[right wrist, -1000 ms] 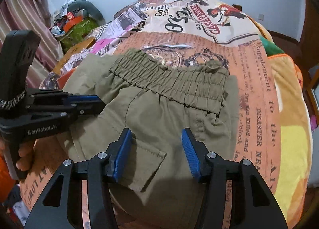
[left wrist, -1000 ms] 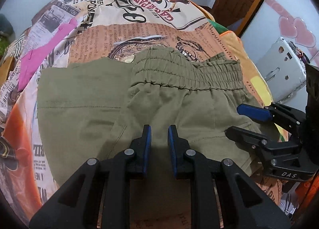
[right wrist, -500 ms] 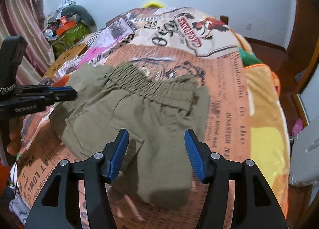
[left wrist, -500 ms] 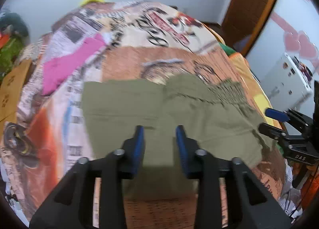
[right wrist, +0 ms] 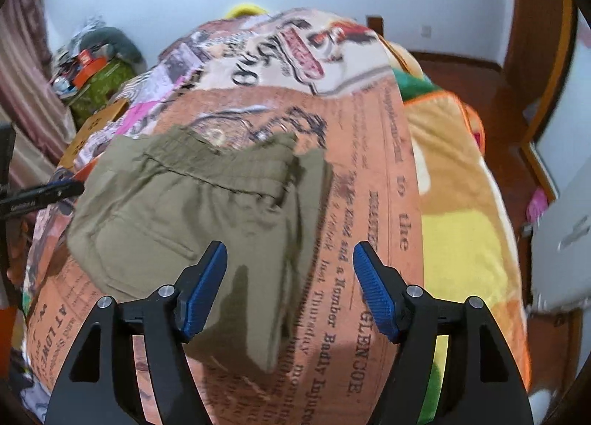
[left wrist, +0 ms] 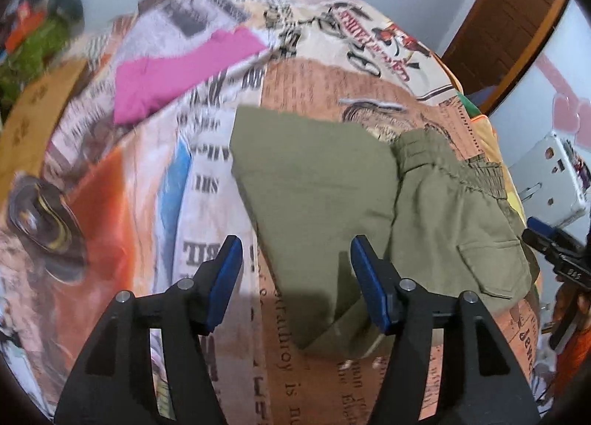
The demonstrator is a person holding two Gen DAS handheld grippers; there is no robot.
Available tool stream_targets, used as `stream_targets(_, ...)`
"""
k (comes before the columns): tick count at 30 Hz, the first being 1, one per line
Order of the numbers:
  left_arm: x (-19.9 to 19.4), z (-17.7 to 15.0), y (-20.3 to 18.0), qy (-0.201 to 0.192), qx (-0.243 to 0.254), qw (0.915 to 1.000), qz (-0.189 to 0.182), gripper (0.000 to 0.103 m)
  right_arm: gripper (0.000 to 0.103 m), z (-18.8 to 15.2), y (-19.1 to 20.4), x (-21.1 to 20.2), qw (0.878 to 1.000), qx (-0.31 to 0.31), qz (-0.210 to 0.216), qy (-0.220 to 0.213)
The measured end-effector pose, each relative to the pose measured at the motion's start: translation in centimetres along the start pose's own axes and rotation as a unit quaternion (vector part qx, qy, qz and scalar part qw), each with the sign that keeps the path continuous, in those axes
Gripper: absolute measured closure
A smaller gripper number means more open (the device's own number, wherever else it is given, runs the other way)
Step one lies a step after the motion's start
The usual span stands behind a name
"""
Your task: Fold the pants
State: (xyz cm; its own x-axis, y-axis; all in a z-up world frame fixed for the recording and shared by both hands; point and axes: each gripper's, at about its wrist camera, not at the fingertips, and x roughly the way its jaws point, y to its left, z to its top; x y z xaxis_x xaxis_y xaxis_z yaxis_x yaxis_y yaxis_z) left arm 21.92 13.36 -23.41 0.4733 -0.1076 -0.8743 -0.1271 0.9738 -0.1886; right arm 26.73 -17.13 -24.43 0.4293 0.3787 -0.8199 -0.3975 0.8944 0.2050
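Indoor light is even and moderately bright, with no glare. Both fisheye views bend strongly at the edges, with black vignette corners. Motion blur smears the newspaper-print bedspread (left wrist: pixel 207 181) and its lettering, worst at the left of the left wrist view. Soft shadows fall on the folded olive-green cotton pants (right wrist: pixel 177 210) and print beneath the black gripper arms.

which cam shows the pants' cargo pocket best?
Left wrist. The pocket on the pants is fairly sharp there, its flap and stitched edges clear, right of the left gripper. The right wrist view shows the pocket too, but motion blur leaves only faint outlines, left of the right gripper.
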Motion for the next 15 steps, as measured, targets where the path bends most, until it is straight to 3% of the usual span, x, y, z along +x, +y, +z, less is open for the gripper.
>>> stream_targets(7,2.3,0.1,0.6,0.024,-0.018,0.9993,-0.023,0.042,0.036,-0.3,-1.2,2.2,0.998,0.037,0.038,0.022)
stream_targets(15,3.5,1.5,0.7,0.025,-0.028,0.9982,-0.046,0.042,0.035,0.6,-1.8,3.8,0.994,0.065,0.083,0.028)
